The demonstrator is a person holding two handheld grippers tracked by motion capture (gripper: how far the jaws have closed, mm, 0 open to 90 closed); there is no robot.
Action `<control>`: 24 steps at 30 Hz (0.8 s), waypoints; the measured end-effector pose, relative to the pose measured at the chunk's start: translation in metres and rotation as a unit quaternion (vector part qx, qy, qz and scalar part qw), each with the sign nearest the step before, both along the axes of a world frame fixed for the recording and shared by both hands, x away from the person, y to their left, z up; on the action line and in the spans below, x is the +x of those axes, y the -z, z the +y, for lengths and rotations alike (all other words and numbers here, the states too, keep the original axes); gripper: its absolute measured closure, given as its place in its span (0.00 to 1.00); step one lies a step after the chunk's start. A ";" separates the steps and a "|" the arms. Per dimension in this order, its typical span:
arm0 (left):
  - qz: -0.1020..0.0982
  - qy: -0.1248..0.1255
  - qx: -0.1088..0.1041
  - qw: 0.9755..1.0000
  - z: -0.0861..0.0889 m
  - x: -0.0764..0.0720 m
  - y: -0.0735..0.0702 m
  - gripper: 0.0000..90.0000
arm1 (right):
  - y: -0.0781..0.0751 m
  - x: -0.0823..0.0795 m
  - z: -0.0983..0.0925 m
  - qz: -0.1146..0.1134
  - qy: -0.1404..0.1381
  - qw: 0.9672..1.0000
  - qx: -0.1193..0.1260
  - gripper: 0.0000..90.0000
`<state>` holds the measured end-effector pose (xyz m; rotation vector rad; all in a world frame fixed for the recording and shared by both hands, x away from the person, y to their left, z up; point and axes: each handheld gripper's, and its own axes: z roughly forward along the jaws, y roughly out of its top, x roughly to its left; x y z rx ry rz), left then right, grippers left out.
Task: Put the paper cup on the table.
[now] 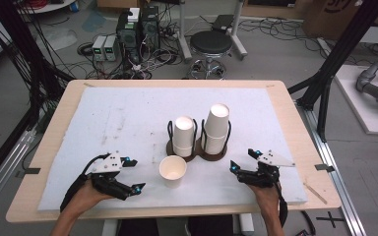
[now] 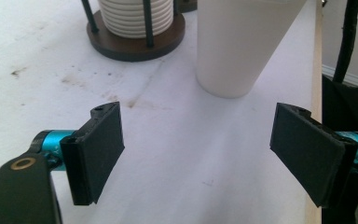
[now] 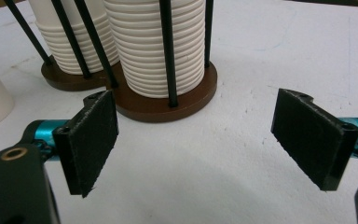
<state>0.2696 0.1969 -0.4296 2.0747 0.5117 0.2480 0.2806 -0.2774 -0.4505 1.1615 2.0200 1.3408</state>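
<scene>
In the high view, a single paper cup point(image 1: 173, 170) is seen upright on the white mat point(image 1: 103, 123) just in front of the twin cup holder point(image 1: 197, 147), with the left gripper point(image 1: 134, 174) spread and empty well to its left and the right gripper point(image 1: 242, 160) likewise spread to its right. In the left gripper view, the cup point(image 2: 242, 44) is framed ahead and slightly right of the wide-set jaws, untouched, so an approach is judged to be in hand, and a level advance to bracket its wall is called for. In the right gripper view, the stacked cups point(image 3: 156, 46) are faced, nothing pinched.
</scene>
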 end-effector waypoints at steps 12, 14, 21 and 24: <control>-0.017 -0.061 -0.032 0.997 0.016 0.000 0.005 0.19 | 0.000 0.000 -0.002 -0.006 0.006 1.000 0.005 0.17; -0.018 -0.068 -0.039 0.997 0.019 0.000 0.006 0.19 | 0.000 -0.001 -0.002 -0.007 0.006 1.000 0.009 0.17; -0.029 -0.106 -0.062 0.992 0.030 0.000 0.008 0.19 | 0.000 -0.002 -0.002 -0.010 0.010 1.000 0.008 0.17; -0.038 -0.123 -0.074 0.989 0.035 0.000 0.010 0.19 | 0.000 -0.002 -0.001 -0.011 0.009 1.000 0.004 0.17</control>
